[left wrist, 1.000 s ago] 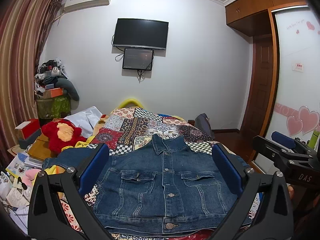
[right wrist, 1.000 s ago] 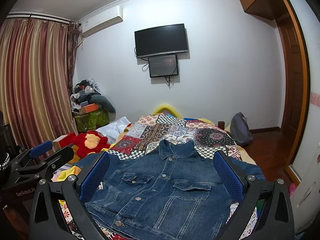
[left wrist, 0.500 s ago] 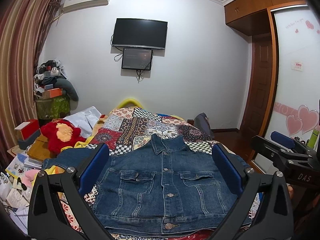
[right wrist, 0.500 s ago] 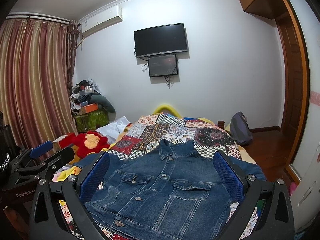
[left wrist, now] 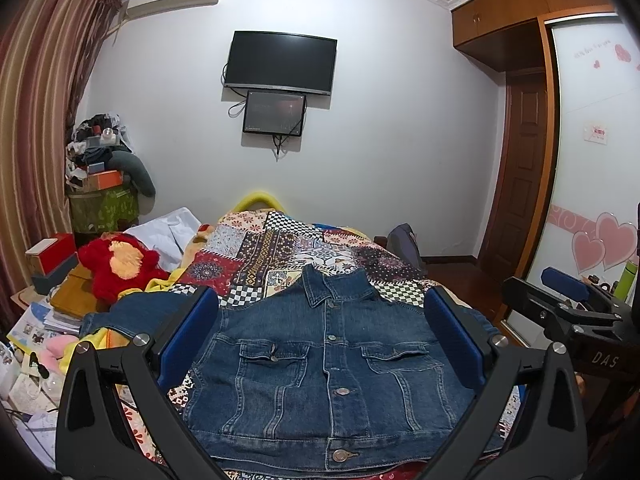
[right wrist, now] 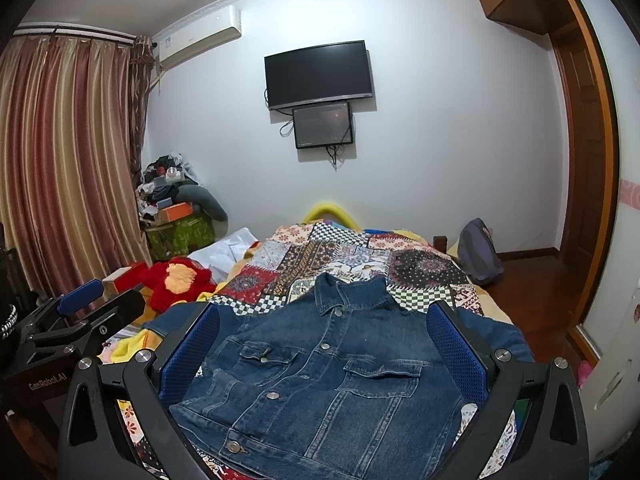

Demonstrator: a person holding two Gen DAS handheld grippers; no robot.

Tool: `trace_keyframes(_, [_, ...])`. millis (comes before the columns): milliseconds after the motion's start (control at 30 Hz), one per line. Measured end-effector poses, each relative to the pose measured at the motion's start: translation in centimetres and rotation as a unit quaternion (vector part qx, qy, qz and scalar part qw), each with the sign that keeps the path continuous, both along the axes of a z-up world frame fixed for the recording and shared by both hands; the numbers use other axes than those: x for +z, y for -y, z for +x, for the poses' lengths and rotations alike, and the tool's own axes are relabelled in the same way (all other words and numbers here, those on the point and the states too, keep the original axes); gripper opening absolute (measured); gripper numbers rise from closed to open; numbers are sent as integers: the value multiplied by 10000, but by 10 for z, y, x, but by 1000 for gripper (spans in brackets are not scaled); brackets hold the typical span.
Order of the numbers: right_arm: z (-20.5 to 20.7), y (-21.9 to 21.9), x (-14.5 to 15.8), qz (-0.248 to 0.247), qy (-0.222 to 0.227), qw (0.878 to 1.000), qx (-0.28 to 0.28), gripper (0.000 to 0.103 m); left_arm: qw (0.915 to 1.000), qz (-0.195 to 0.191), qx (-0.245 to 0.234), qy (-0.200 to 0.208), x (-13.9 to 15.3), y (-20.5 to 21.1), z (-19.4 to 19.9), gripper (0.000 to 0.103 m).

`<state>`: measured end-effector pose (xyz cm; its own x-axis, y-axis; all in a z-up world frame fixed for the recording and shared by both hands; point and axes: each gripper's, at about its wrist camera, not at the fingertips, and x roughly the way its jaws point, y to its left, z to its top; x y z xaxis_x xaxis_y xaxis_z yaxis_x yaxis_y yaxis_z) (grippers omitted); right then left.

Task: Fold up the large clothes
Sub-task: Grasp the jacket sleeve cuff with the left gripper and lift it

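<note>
Denim, dark blue: in my left wrist view the jacket (left wrist: 332,376) lies flat and buttoned, front up, on the patchwork bedspread (left wrist: 280,252), and my left gripper (left wrist: 320,340) hovers with its jaws wide apart, holding nothing. In the right wrist view my right gripper (right wrist: 322,344) is equally spread, both sleeves lie outward, so no fold is made yet.

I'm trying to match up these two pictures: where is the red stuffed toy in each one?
Left wrist view: the red stuffed toy lies at the left, beside the patchwork quilt.
Right wrist view: the toy is left of centre, beyond the left gripper.
Shared landmark: the wall-mounted TV.
</note>
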<state>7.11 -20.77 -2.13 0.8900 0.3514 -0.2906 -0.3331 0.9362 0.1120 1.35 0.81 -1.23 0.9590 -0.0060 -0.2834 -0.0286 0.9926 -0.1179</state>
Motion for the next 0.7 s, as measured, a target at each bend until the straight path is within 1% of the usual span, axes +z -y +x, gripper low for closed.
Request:
trace_keyframes(233, [17, -7, -4, -162, -133, 9997, -123, 103, 9999, 66, 79, 13, 2, -22, 20, 103])
trace_keyframes(333, [32, -10, -8, -254, -182, 9992, -247, 103, 9994, 139, 321, -17, 2, -38, 33, 103])
trace_keyframes(467, [61, -14, -18, -335, -396, 9980, -367, 103, 9963, 214, 837, -39, -5, -71, 55, 103])
trace_keyframes(567, [84, -19, -25, -404, -535, 9969, -406, 103, 9931, 288, 1111, -254, -15, -99, 75, 103])
trace_keyframes(700, [118, -27, -35, -552, -667, 9954, -402, 103, 9858, 422, 1466, -702, -38, -138, 103, 103])
